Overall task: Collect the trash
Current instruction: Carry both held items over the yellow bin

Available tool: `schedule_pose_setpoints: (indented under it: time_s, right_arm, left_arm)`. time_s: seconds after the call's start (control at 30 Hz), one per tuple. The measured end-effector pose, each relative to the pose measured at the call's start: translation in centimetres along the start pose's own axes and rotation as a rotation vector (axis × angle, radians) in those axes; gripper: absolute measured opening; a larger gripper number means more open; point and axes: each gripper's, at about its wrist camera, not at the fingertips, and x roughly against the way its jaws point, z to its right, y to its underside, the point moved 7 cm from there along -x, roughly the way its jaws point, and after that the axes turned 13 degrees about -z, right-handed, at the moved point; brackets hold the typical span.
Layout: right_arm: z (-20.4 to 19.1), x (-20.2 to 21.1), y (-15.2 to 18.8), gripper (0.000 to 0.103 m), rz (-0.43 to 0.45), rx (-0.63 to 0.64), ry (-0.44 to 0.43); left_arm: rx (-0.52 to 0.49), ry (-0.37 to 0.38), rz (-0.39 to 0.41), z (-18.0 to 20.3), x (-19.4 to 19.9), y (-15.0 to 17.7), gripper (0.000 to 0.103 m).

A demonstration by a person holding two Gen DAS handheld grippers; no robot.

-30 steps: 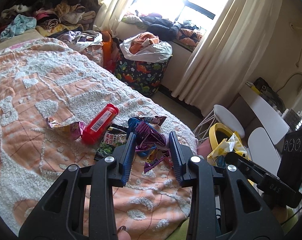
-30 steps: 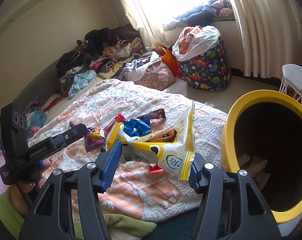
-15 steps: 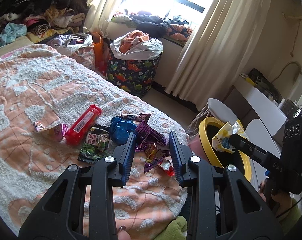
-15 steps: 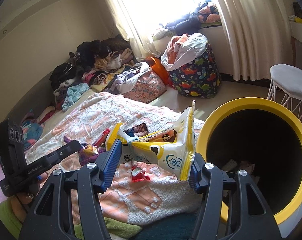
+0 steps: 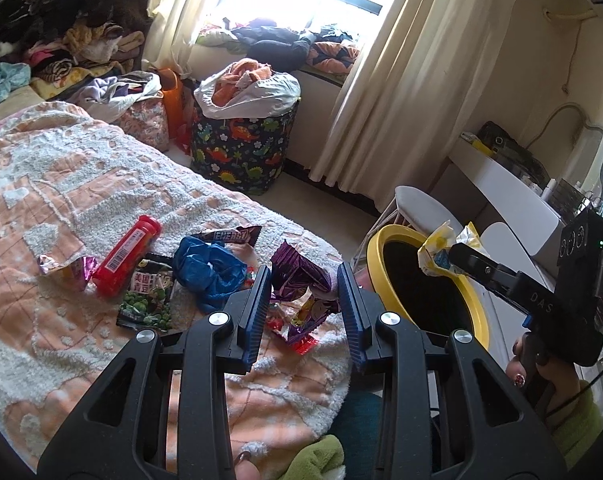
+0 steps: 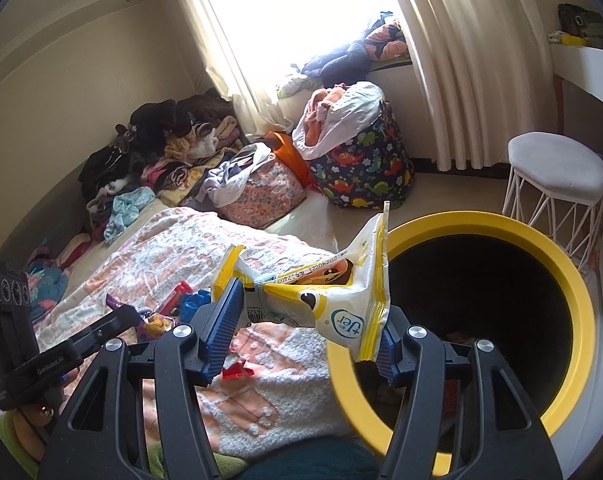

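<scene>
My right gripper [image 6: 307,314] is shut on a white and yellow snack bag [image 6: 341,304], which hangs over the near left rim of the yellow bin [image 6: 573,304]. In the left wrist view the same snack bag [image 5: 437,244] sits above the bin [image 5: 375,264] opening. My left gripper [image 5: 303,304] is shut on a crumpled purple wrapper [image 5: 297,278], lifted above the bed's corner, left of the bin. On the bedspread lie a red tube [image 5: 127,256], a blue plastic bag [image 5: 207,268], a green pea packet [image 5: 147,300], a dark bar wrapper [image 5: 229,236] and a foil wrapper [image 5: 61,268].
A small red wrapper [image 5: 301,344] lies by the bed edge. A dinosaur-print laundry bag [image 5: 241,152] stands near the curtain. A white wire stool [image 6: 557,172] stands behind the bin, with a white desk [image 5: 501,184] at the right. Clothes are piled [image 6: 161,152] beyond the bed.
Both grippers have swung right toward the bin, each keeping its hold. The snack bag went from above the bed to over the bin's rim, and the bin looks larger.
</scene>
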Motion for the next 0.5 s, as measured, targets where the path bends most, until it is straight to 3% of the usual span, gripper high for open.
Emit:
schedule_pose_setpoints:
  time_s: [0.5]
  right_arm:
    - [3.3, 1.3, -0.5, 0.056, 0.044, -0.050, 0.052]
  left_arm:
    - [-0.057, 0.034, -0.015, 3.1, -1.0, 0.0, 0.027]
